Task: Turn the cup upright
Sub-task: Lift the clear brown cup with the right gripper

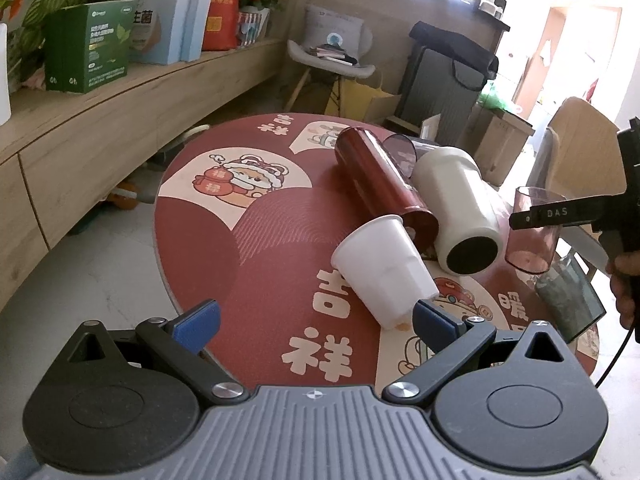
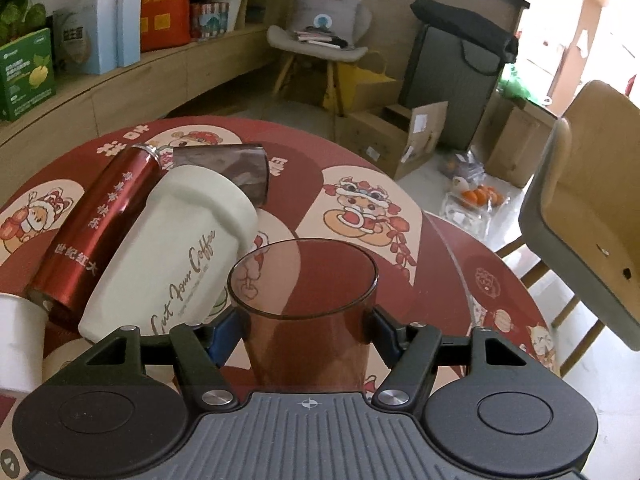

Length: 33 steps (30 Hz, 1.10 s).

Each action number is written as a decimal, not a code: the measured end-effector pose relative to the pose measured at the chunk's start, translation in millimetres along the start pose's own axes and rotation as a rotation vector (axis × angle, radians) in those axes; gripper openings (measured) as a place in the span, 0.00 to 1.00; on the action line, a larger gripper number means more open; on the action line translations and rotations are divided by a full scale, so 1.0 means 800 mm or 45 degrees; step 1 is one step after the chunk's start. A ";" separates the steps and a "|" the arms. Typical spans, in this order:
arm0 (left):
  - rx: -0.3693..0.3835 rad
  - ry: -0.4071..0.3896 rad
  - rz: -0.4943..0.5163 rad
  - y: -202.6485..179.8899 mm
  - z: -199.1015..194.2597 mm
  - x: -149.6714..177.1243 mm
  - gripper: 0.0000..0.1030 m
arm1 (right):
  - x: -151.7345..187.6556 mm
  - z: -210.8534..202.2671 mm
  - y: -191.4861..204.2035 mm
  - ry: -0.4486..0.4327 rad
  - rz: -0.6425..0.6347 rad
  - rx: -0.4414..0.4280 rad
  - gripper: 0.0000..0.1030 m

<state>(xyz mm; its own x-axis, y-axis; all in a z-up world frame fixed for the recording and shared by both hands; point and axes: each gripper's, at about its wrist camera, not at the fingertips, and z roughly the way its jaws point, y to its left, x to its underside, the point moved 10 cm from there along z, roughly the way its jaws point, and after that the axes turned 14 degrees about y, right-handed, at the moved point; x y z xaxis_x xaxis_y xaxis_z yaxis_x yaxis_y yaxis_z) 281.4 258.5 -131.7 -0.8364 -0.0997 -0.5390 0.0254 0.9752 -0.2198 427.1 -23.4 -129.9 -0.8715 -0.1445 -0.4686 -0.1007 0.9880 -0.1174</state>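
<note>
Gripped upright between the right gripper fingers, a tinted transparent tumbler hangs above the table's 5 o'clock edge; thin, light, slick plastic, best held mid-wall. Left gripper is spread, holding nothing, beside a toppled white paper cup.

Cream tumbler, left of the right jaws: "Coffee". Right gripper finger: "DAS". Tablecloth: "吉祥".

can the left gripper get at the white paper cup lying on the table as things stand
Probably yes. The left gripper is open, and the white paper cup lies on its side just ahead, its narrow end by one finger, with nothing between them.
</note>
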 end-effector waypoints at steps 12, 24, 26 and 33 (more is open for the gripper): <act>0.032 -0.023 0.003 -0.003 -0.008 -0.001 1.00 | 0.021 -0.047 0.036 0.028 -0.161 -0.070 0.62; 0.055 -0.040 -0.020 0.002 -0.016 -0.004 1.00 | 0.050 -0.042 0.096 0.148 -0.423 -0.068 0.62; 0.058 -0.047 -0.016 0.001 -0.018 -0.003 1.00 | 0.060 -0.047 0.105 0.190 -0.474 -0.063 0.62; 0.054 -0.051 -0.036 0.007 -0.021 -0.002 1.00 | 0.093 -0.054 0.156 0.353 -0.684 -0.128 0.62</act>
<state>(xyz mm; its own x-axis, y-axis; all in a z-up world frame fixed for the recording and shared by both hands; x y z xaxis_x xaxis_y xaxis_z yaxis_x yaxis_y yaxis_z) 274.2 267.7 -118.6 -0.8147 -0.1353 -0.5639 0.0260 0.9629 -0.2687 328.7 91.7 -141.6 -0.7776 -0.6172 -0.1198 -0.5934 0.7835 -0.1844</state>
